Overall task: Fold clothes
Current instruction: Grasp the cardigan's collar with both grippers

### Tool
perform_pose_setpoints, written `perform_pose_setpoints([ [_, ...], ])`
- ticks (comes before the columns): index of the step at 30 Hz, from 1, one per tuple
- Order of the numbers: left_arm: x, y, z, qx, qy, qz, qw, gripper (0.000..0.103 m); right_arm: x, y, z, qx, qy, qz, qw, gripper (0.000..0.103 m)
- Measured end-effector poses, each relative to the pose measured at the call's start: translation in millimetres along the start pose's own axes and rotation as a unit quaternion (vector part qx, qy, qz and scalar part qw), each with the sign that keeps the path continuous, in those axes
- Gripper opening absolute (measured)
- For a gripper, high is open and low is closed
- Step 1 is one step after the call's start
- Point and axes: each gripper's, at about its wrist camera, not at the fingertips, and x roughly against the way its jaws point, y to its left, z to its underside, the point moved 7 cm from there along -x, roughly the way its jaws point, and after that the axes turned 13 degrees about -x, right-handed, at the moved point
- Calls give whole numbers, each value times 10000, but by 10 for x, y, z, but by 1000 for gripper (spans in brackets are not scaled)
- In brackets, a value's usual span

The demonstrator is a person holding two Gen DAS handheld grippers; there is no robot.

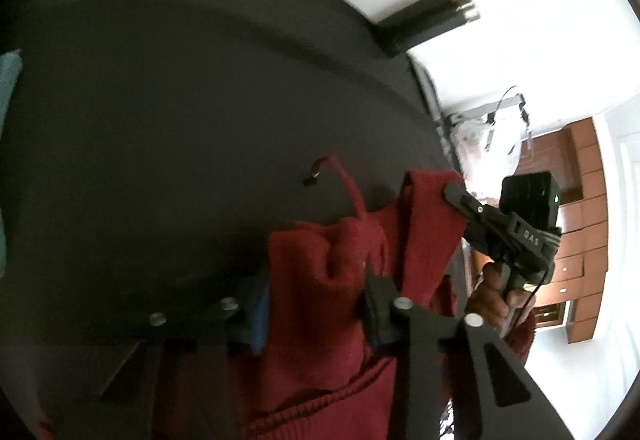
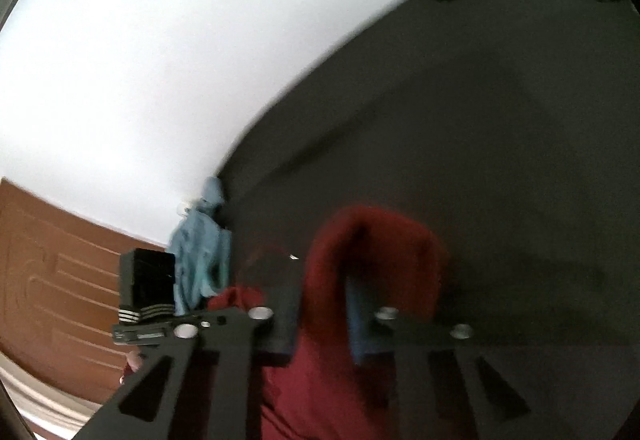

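Pinching the red sweater with both claws, left and right. Likely for lifting it flat over the dark table at upper left

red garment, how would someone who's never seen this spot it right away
Start at the wide dark table. At its near edge lies a bunched red garment, a thick knit with a thin drawstring trailing onto the table. The only other cloth is pale blue, off by the wall.
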Motion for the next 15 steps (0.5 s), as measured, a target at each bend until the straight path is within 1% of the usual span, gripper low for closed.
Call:
perform_pose_setpoints([
  [2, 133, -79, 7, -107, -222, 102, 9996, 35, 143, 130, 3, 187, -158, -286, 9993, 11],
  [4, 296, -241, 41, -353, -475, 235, 9980, 35, 295, 325, 62, 475, -295, -633, 9964, 11],
  [5, 381, -335, 69, -522, -600, 293, 9964, 35, 358, 423, 111, 609, -320, -807, 9944, 11],
  [7, 569, -567, 189, -1119, -867, 321, 9894, 35, 556, 638, 311, 1114, -312, -1191, 9861, 11],
  [8, 662, -686, 259, -1441, -995, 337, 9840, 35, 673, 745, 431, 1409, -310, -1382, 9798, 11],
  [10, 816, -884, 512, -2265, -1154, 310, 9667, 35, 896, 904, 708, 2064, -276, -1665, 9638, 11],
  [12, 916, -1004, 841, -2919, -1079, 203, 9501, 37, 1122, 999, 1104, 2870, -96, -1887, 9391, 11],
  [13, 958, -1052, 999, -3215, -1029, 145, 9412, 40, 1214, 1005, 1332, 3274, 31, -1888, 9258, 11],
  [14, 954, -1044, 1128, -3369, -926, 66, 9370, 41, 1279, 982, 1535, 3598, 147, -1818, 9150, 11],
  [15, 931, -1022, 1252, -3475, -802, -20, 9342, 45, 1303, 921, 1698, 3804, 248, -1642, 9098, 12],
])
